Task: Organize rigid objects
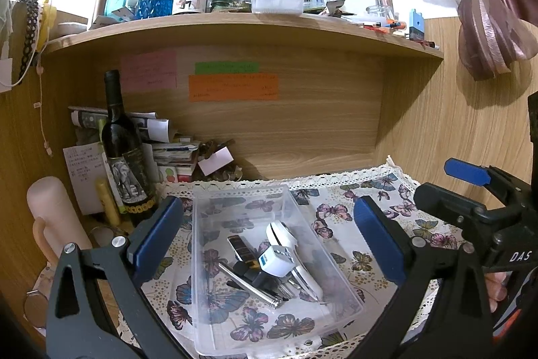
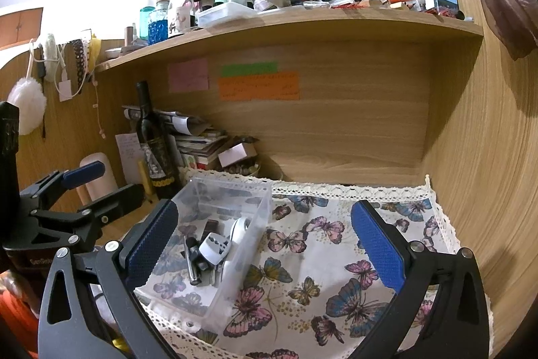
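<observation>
Clear rectangular plastic bin [image 1: 235,201] holds white adapter [image 1: 279,259], metal rod [image 1: 248,286].

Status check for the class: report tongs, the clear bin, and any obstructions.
Left tongs open, empty, over clear bin. Right tongs open, empty. White adapter, metal rod already in bin. Wine bottle stands beside it.

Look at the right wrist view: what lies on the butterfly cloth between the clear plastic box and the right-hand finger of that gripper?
Nothing: the butterfly cloth is bare between the clear plastic box and the finger, as the right wrist view shows.
</observation>
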Demonstrator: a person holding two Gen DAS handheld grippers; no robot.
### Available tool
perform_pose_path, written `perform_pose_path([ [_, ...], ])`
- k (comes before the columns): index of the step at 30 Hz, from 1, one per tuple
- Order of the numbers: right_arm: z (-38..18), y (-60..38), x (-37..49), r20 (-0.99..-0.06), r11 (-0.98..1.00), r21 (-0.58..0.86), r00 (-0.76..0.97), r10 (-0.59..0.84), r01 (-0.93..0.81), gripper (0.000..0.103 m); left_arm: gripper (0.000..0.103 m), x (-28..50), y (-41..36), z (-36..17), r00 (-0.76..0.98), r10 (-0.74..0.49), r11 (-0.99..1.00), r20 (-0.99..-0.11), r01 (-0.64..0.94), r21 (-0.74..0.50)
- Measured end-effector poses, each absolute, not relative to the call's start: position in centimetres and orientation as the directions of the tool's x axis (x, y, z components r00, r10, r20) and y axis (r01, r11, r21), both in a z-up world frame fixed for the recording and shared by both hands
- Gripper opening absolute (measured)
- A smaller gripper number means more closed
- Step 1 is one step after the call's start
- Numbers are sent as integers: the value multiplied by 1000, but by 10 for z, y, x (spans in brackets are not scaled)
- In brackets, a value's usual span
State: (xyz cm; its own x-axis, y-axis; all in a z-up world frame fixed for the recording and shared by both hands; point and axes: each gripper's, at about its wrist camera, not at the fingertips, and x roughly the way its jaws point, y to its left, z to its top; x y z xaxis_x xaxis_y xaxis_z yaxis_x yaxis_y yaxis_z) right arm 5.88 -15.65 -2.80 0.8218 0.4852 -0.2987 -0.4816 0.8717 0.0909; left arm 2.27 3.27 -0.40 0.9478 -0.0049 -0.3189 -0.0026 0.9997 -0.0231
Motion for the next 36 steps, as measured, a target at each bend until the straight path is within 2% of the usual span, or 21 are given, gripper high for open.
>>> perform_pose_path([
  [36, -30, -155, 63, -304, 862, 83, 811, 499, -500, 103, 103, 26, 35, -10, 937, -30, 999, -347, 20, -33],
])
